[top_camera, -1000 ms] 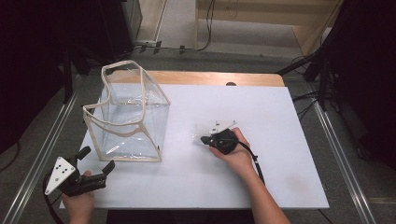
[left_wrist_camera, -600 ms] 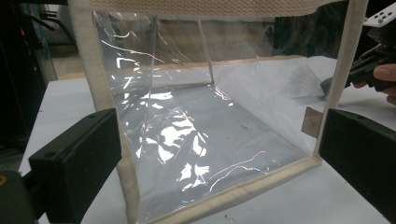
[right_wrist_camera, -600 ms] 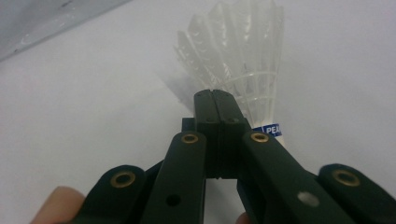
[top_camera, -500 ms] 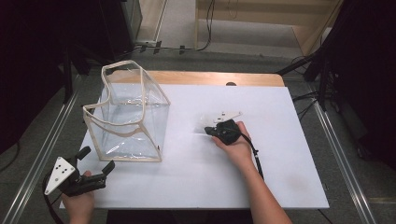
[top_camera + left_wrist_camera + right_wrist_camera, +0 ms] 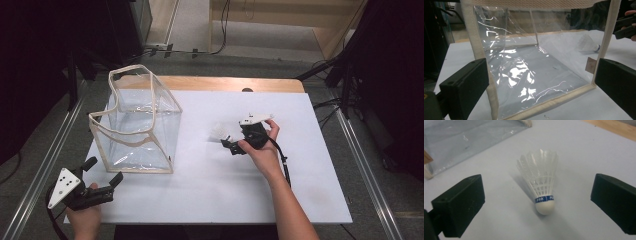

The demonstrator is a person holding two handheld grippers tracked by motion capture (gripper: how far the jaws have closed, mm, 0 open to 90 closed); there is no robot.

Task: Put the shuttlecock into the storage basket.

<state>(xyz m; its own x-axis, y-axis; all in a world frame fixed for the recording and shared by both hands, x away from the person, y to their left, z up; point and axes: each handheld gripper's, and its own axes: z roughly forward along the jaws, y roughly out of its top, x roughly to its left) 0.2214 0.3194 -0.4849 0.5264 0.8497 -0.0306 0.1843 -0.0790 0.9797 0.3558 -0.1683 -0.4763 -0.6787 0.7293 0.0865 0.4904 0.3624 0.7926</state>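
Here, a white feathered shuttlecock [image 5: 544, 187] lies free on the white table sheet [image 5: 300, 190], between the right gripper's [image 5: 234, 145] just-opened, spread jaws.
Its cork points toward that gripper, with bare sheet on every side. The clear plastic bag with cream fabric edging [image 5: 137, 127] stands well apart, by the table's left edge; the left gripper [image 5: 102, 176] waits released at its near corner.
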